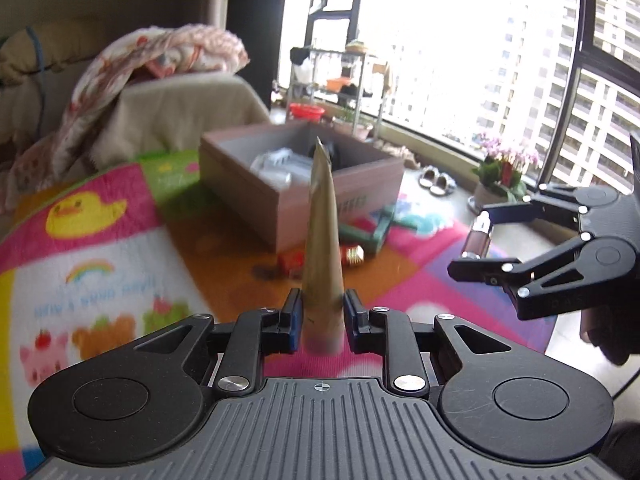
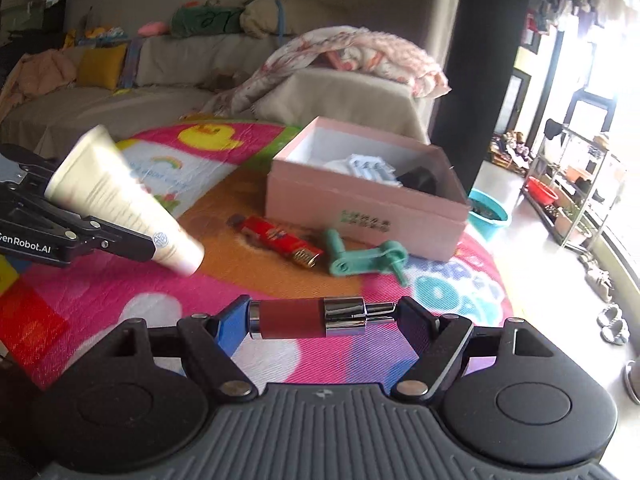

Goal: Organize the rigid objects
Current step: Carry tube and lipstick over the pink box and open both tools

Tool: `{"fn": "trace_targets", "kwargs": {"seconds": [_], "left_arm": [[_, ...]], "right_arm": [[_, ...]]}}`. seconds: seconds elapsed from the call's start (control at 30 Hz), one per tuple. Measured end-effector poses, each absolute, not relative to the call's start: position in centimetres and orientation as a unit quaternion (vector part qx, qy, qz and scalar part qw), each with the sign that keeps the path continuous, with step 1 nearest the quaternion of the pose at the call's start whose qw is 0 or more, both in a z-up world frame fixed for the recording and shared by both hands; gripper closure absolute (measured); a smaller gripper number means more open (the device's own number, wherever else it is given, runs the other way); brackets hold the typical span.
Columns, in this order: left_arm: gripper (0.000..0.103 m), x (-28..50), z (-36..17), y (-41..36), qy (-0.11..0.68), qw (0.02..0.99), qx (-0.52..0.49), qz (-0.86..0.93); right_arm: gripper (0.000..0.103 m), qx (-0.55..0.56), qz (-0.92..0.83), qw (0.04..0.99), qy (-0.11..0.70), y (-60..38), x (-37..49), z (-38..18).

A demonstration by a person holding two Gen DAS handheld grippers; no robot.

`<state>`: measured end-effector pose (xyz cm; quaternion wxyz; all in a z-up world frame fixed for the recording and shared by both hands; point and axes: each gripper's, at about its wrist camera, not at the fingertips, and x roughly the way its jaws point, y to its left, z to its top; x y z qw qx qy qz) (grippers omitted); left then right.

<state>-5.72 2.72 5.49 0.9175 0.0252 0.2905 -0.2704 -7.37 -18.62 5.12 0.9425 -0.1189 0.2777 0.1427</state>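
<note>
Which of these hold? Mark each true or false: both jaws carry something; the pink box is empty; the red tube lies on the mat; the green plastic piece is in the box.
1. Both jaws carry something: true. The left gripper is shut on the cream tube, the right gripper on the red and chrome cylinder.
2. The pink box is empty: false, items lie inside.
3. The red tube lies on the mat: true.
4. The green plastic piece is in the box: false, it lies on the mat beside it.

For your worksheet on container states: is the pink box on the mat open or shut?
Open. The pink box has no lid on it, and its white inner walls and the items lying inside show from above.
</note>
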Motion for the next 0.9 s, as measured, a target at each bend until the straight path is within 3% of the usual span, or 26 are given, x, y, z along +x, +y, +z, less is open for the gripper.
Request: {"fn": "trace_targets", "kwargs": {"seconds": [0.03, 0.23, 0.53, 0.77, 0.9], "left_arm": [[0.091, -4.9, 6.4, 2.5, 0.281, 0.92, 0.019, -0.273], [0.091, -1.4, 8.9, 1.6, 0.259, 0.924, 0.02, -0.282], [0.086, -1.1, 3.7, 0.7, 0.343, 0.888, 0.068, -0.298], [0.059, 0.5, 2.3, -1.6, 0.358, 0.872, 0.105, -0.316], [0.06, 1.3, 0.9, -3.2, 0.371, 0.863, 0.122, -0.322]], "right_arm": [[0.024, -0.113, 0.137, 0.946, 0.27, -19.0, -7.2, 5.6], [0.024, -0.085, 0.104, 0.963, 0.233, -21.2, -6.2, 7.7], [0.024, -0.068, 0.114, 0.945, 0.299, -20.7, -4.9, 3.0], [0.024, -0.081, 0.127, 0.935, 0.32, -19.3, -5.1, 1.4], [0.024, -0.091, 0.12, 0.933, 0.328, -19.3, -4.9, 0.7]]}}
